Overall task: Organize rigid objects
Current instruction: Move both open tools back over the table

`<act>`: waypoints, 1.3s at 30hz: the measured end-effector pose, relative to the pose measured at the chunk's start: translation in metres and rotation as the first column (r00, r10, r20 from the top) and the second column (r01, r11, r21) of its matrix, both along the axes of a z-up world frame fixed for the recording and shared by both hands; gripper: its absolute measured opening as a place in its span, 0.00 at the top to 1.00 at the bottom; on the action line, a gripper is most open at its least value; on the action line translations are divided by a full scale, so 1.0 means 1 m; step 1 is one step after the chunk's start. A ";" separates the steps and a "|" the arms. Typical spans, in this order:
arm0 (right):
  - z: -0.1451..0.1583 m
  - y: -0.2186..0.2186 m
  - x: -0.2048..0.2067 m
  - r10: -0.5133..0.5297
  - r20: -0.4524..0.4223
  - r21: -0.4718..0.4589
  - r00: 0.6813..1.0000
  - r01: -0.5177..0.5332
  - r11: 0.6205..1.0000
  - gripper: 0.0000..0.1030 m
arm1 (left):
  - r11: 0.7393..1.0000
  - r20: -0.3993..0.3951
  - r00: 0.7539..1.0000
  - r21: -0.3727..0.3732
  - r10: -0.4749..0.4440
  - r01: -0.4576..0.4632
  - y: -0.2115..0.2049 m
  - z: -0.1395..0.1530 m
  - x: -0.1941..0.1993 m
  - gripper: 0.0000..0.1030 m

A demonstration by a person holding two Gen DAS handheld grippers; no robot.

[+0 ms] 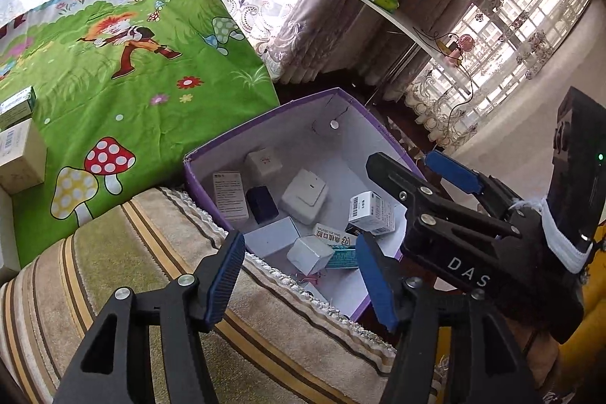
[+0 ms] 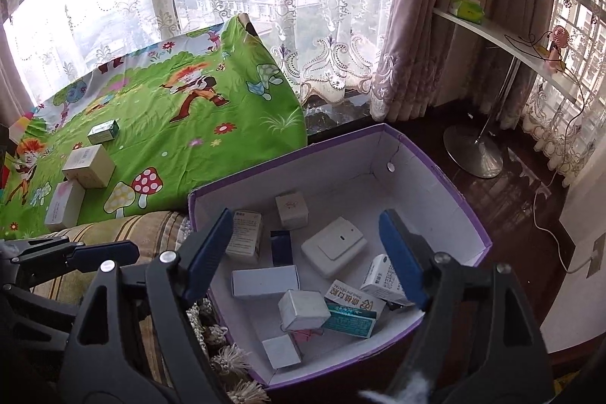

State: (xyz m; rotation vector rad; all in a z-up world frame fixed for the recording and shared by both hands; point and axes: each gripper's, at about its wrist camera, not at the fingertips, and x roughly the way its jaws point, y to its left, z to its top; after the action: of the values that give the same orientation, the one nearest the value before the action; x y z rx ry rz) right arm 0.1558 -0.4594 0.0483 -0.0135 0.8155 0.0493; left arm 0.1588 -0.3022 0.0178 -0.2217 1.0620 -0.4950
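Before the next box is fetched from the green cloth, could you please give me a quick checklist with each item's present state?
1. Left gripper open and holding nothing: ok.
2. Right gripper open and holding nothing: ok.
3. Purple box has free floor for more items: ok, the far end is bare.
4. Boxes left on the green cloth: ok, the green box, cream box and pink-white box lie there.
5. Both grippers clear of each other: ok in the left wrist view; the exact gap cannot be told.
6. Purple box resting firmly: cannot tell.
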 end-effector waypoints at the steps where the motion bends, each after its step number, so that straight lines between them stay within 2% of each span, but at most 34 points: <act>1: 0.000 0.000 0.000 0.002 0.000 0.001 1.000 -0.002 1.000 0.21 | 1.000 -0.002 1.000 -0.002 0.003 -0.003 0.001 0.000 0.000 0.40; 8: 0.000 0.001 -0.003 0.026 -0.002 0.023 1.000 -0.026 0.999 0.17 | 0.999 -0.017 0.999 -0.019 0.039 -0.040 0.011 -0.001 0.001 0.40; 16: -0.001 0.010 -0.004 0.065 -0.015 0.025 0.998 -0.064 0.998 0.16 | 0.995 -0.015 0.995 -0.013 0.098 -0.098 0.031 0.002 -0.002 0.40; 23: -0.006 0.021 -0.006 0.104 -0.034 0.021 0.994 -0.103 0.994 0.15 | 0.980 -0.029 0.979 0.017 0.200 -0.200 0.072 0.005 0.003 0.32; 27: -0.009 0.024 -0.005 0.117 -0.046 0.022 0.992 -0.116 0.993 0.15 | 0.958 -0.010 0.960 0.077 0.279 -0.277 0.106 0.008 0.008 0.21; 33: -0.011 0.028 -0.006 0.130 -0.055 0.016 0.990 -0.129 0.992 0.15 | 0.931 -0.013 0.943 0.168 0.332 -0.325 0.152 0.003 0.016 0.18; 34: -0.011 0.029 -0.006 0.131 -0.055 0.014 0.990 -0.130 0.991 0.15 | 0.922 -0.003 0.939 0.190 0.344 -0.338 0.159 0.003 0.016 0.17; 36: -0.011 0.030 -0.006 0.134 -0.056 0.012 0.989 -0.133 0.991 0.14 | 0.892 0.013 0.921 0.241 0.390 -0.381 0.179 0.003 0.017 0.08; 39: -0.013 0.033 -0.005 0.140 -0.061 0.006 0.988 -0.139 0.990 0.14 | 0.864 -0.008 0.899 0.282 0.438 -0.418 0.206 -0.006 0.022 0.00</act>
State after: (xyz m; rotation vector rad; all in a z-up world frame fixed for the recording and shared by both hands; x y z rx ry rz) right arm 0.1508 -0.4263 0.0356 -0.0679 0.8752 0.1833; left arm 0.1806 -0.0965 0.0123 -0.2240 1.0993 0.0663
